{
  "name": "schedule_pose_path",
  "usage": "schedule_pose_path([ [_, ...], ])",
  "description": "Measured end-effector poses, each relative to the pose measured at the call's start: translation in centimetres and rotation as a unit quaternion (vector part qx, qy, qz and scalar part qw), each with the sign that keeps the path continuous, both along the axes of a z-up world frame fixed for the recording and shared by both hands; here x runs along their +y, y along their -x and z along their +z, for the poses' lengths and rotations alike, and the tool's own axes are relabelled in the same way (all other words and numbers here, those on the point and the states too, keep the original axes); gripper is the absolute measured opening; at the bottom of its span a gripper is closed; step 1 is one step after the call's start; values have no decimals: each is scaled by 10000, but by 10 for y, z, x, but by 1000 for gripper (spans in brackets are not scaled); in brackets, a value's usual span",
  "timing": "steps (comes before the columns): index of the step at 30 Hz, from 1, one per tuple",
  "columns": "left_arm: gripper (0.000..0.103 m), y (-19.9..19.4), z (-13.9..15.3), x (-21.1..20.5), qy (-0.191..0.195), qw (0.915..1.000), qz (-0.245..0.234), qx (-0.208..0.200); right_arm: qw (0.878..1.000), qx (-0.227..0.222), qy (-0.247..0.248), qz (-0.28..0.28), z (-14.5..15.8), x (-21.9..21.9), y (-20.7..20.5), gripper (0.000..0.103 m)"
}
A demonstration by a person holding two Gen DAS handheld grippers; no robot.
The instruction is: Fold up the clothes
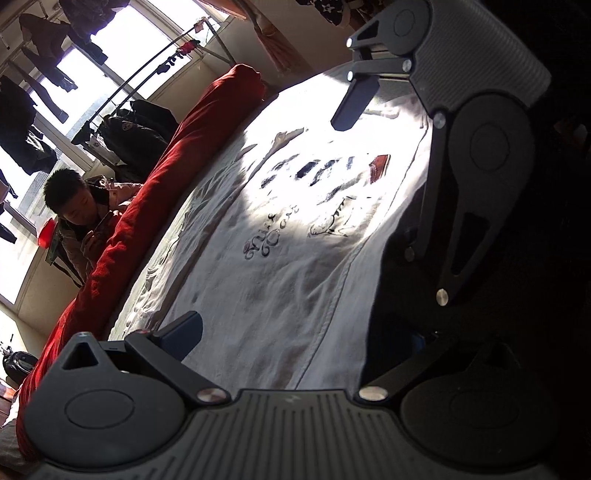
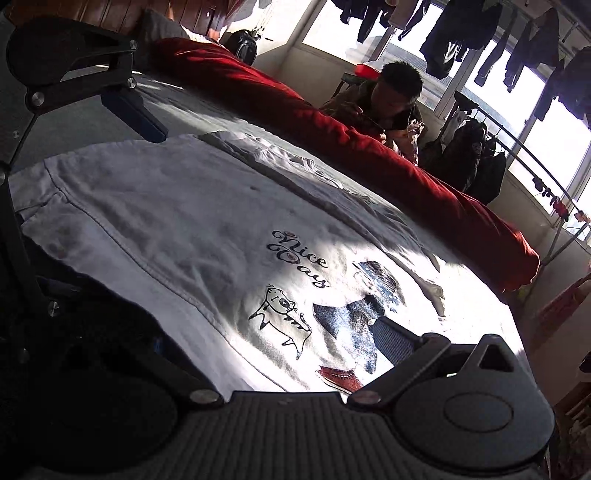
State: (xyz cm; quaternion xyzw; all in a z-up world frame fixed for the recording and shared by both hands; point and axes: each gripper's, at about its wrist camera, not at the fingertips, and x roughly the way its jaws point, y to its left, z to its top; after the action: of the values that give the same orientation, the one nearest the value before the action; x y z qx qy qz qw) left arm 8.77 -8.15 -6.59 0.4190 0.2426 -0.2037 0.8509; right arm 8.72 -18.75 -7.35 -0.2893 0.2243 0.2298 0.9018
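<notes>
Well, a white T-shirt [image 2: 207,206] lies spread flat across the bed [image 2: 92,114], printed side up, its "Nice Day" lettering and cartoon cat caught in the sunlight. A rolled red quilt [image 2: 369,155] runs along the bed's far edge, and a person [image 2: 395,96] sits just beyond it, near the window hung with dark clothes [image 2: 454,33]. The left gripper [image 1: 373,325] and the right gripper [image 2: 273,336] sit low at the near edge, jaws spread wide over the shirt, gripping nothing.
</notes>
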Motion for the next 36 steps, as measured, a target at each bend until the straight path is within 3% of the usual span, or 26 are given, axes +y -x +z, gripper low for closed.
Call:
schedule_pose_path([
  [4, 102, -7, -5, -3, -89, 9998, 139, -128, 9999, -18, 79, 69, -4, -2, -1, 103],
  [11, 102, -3, -2, 31, -358, 9970, 624, -291, 9924, -637, 1057, -11, -24, -27, 1, 103],
  [18, 102, 0, -4, 64, -340, 9925, 1148, -254, 9869, -775, 1411, -132, -25, -59, -8, 103],
  [27, 102, 1, -7, 43, -678, 9937, 764, -471, 9843, -846, 1544, -95, -24, -56, -11, 103],
  [33, 102, 3, -8, 55, -779, 9922, 832, -496, 9804, -809, 1787, -155, -22, -79, -19, 103],
  [36, 102, 4, -11, 50, -880, 9918, 708, -599, 9766, -940, 1932, 93, -24, -79, -14, 103],
])
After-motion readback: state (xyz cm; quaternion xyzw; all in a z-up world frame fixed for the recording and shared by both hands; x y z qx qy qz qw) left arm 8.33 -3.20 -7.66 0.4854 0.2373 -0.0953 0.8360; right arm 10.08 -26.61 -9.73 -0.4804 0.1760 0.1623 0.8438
